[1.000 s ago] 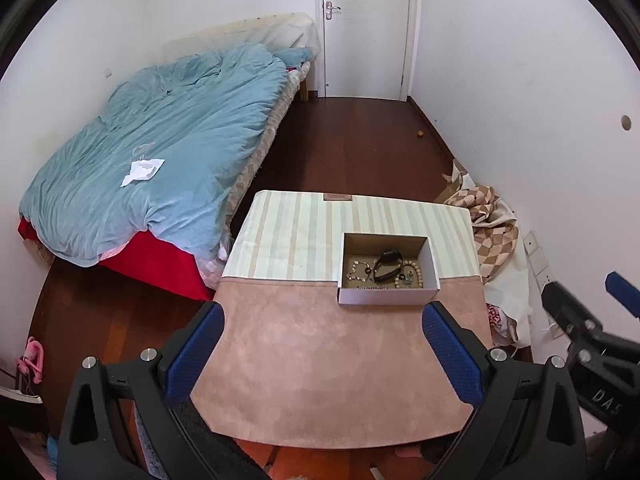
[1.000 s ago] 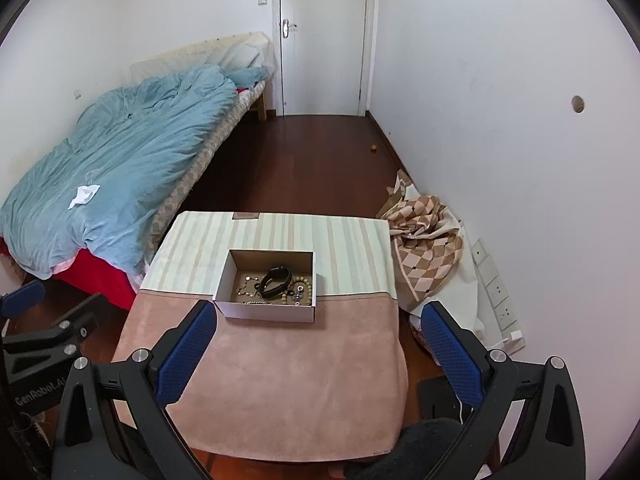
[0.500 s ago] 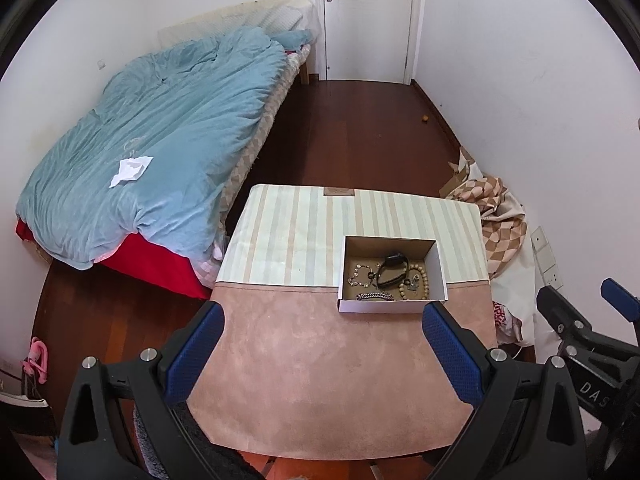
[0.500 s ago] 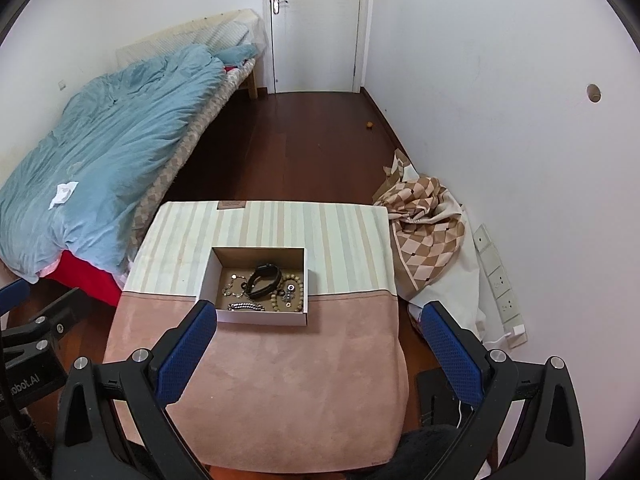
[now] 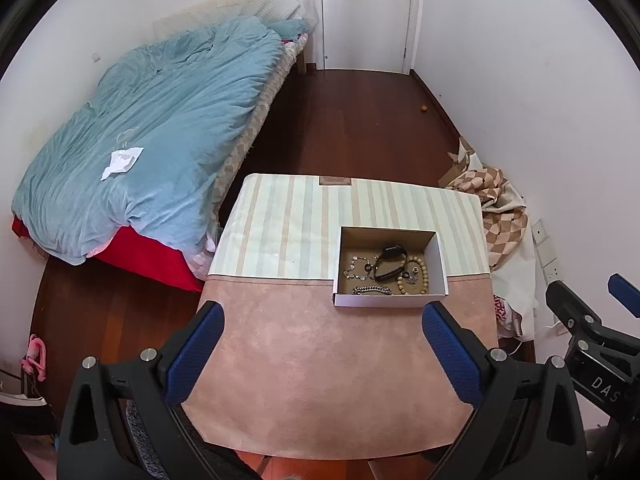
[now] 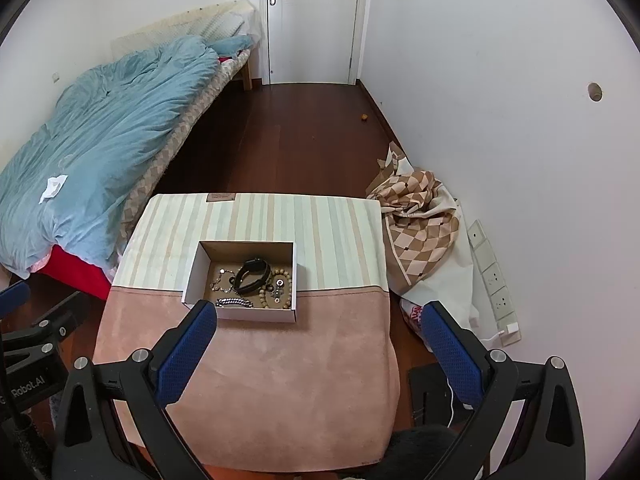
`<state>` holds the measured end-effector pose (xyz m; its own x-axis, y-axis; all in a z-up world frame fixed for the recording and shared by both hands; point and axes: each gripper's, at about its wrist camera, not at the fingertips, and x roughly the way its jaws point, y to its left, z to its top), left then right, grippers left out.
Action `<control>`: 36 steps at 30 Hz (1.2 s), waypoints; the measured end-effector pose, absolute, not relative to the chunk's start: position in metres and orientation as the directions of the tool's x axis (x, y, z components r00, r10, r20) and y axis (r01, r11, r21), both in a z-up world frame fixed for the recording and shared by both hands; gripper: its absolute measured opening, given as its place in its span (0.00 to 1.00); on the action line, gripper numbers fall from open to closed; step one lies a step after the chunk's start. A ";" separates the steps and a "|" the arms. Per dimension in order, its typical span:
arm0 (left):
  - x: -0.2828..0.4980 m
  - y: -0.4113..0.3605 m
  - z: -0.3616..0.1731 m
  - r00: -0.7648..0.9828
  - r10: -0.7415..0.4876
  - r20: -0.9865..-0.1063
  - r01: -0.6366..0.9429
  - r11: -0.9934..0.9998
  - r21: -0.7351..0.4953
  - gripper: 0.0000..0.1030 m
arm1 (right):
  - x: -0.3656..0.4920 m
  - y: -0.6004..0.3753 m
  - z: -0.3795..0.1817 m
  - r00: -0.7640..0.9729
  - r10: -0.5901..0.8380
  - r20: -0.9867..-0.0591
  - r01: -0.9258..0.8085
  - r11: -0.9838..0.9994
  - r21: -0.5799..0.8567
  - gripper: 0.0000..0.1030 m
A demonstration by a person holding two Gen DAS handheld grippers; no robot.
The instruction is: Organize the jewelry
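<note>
A shallow white cardboard box [image 5: 441, 264] [image 6: 191, 280] sits on the cloth-covered table [image 5: 320, 360] [image 6: 280, 360]. Inside lie a black watch [image 5: 390, 263] [image 6: 251, 276], a wooden bead bracelet [image 5: 421, 276] [image 6: 280, 286], a silver chain bracelet [image 5: 372, 290] [image 6: 235, 302] and a thin necklace [image 5: 356, 269] [image 6: 221, 280]. My left gripper [image 5: 323, 354] hangs open above the table's near half, short of the box and empty. My right gripper [image 6: 318, 354] is open too, its left fingertip [image 6: 188, 354] close to the box's front left corner in the view.
A bed with a blue duvet [image 5: 152, 140] stands to the left. A checked cloth [image 6: 420, 216] is heaped on the floor at the right, beside wall sockets [image 6: 492, 276]. A white door [image 6: 314, 20] lies beyond dark wood floor [image 6: 304, 144].
Both grippers have risen and tilted down a little, so the box and table sit lower and closer in each view. Nothing was grasped; both stay open.
</note>
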<state>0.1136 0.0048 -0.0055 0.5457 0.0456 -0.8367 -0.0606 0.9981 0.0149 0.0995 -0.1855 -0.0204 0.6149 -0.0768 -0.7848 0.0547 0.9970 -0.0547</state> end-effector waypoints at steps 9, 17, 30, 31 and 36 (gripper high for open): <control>0.117 0.006 -0.010 0.531 0.050 -0.846 -0.058 0.998 0.022 0.98 | 0.099 -0.186 -0.020 0.612 -0.073 -0.787 0.047 0.997 -0.057 1.00; 0.117 0.008 -0.010 0.532 0.048 -0.846 -0.057 0.998 0.021 0.98 | 0.097 -0.184 -0.020 0.613 -0.067 -0.787 0.045 0.998 -0.050 1.00; 0.112 0.009 -0.009 0.536 0.049 -0.843 -0.056 0.998 0.023 0.98 | 0.094 -0.189 -0.019 0.612 -0.065 -0.788 0.046 0.998 -0.047 1.00; 0.112 0.008 -0.009 0.537 0.051 -0.842 -0.056 0.998 0.025 0.98 | 0.093 -0.189 -0.019 0.612 -0.064 -0.788 0.046 0.998 -0.045 1.00; 0.112 0.009 -0.009 0.536 0.050 -0.843 -0.057 0.998 0.023 0.98 | 0.094 -0.190 -0.019 0.611 -0.067 -0.789 0.045 0.998 -0.049 1.00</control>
